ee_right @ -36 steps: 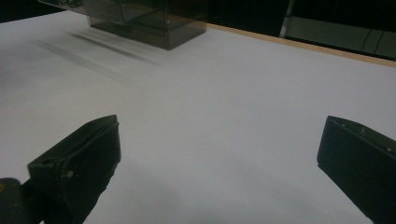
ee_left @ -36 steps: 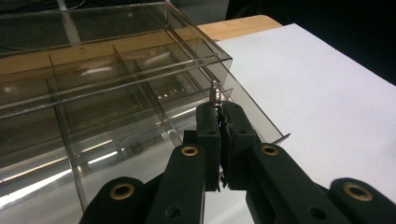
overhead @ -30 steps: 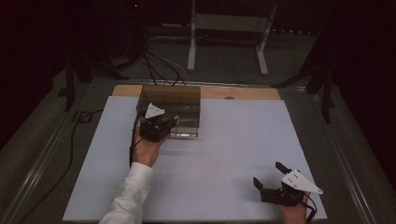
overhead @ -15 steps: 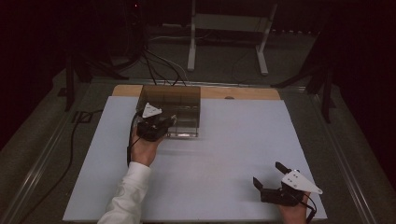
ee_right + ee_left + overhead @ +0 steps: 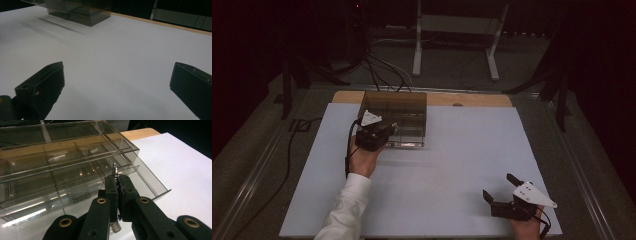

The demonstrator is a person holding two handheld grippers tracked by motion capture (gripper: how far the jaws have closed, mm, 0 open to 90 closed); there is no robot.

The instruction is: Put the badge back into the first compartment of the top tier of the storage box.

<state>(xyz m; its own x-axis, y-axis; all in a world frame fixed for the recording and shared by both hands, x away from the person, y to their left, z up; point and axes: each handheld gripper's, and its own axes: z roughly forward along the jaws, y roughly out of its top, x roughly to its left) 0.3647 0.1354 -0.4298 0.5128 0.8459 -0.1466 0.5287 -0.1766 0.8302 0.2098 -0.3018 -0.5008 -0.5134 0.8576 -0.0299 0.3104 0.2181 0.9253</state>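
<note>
A smoky clear plastic organiser box [image 5: 397, 107] with divided drawers stands at the back of the white table [image 5: 452, 165]. One low drawer [image 5: 147, 186] is pulled partly out toward me. My left gripper [image 5: 384, 131] is at the box's front, over that drawer. In the left gripper view its jaws [image 5: 117, 178] are shut on a small silvery metal piece [image 5: 115, 170] that pokes up from the tips. My right gripper [image 5: 498, 186] rests open near the table's front right corner, with nothing between its fingers [image 5: 117, 72].
A wooden strip [image 5: 472, 99] runs along the table's back edge behind the box. Cables [image 5: 382, 75] and a white stand [image 5: 417, 45] are on the floor beyond. A cable [image 5: 292, 150] lies left of the table.
The left gripper has shifted and turned slightly at the front of the box. The right gripper has stayed still and open.
</note>
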